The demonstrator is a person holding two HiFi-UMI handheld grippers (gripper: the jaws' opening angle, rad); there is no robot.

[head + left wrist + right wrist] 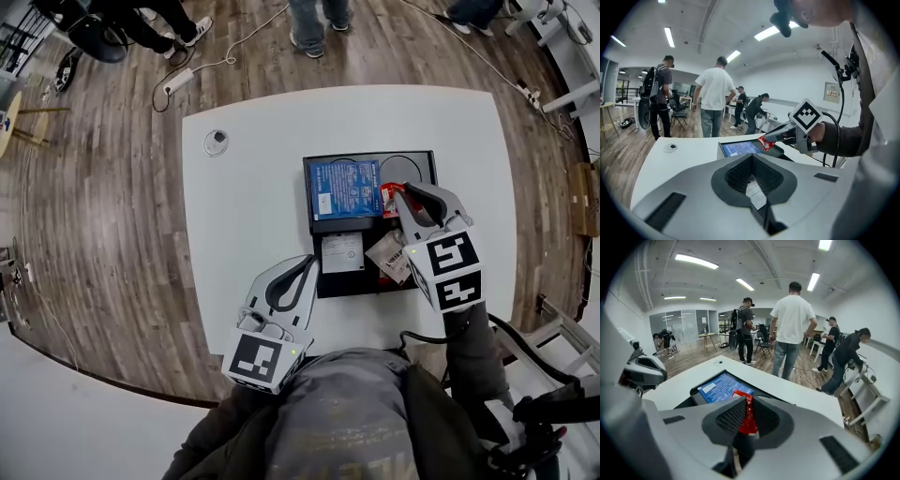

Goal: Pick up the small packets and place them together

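A black tray (pixel 314 169) sits mid-table with a blue packet (pixel 344 189), a white packet (pixel 341 251) and a pale brownish packet (pixel 389 255) in it. My right gripper (pixel 398 195) hangs over the tray's right half, shut on a small red packet (pixel 388 199). That red packet (pixel 748 416) stands pinched between the pads in the right gripper view and shows from the side in the left gripper view (pixel 766 143). My left gripper (pixel 307 262) rests at the tray's near left corner. Its jaws are together with a small printed white slip (pixel 753 190) between them.
A round grey disc (pixel 217 142) is set in the white table (pixel 244 216) at the far left. Several people stand on the wood floor beyond the far edge. A power strip (pixel 178 82) and cables lie there. Racks stand at the right.
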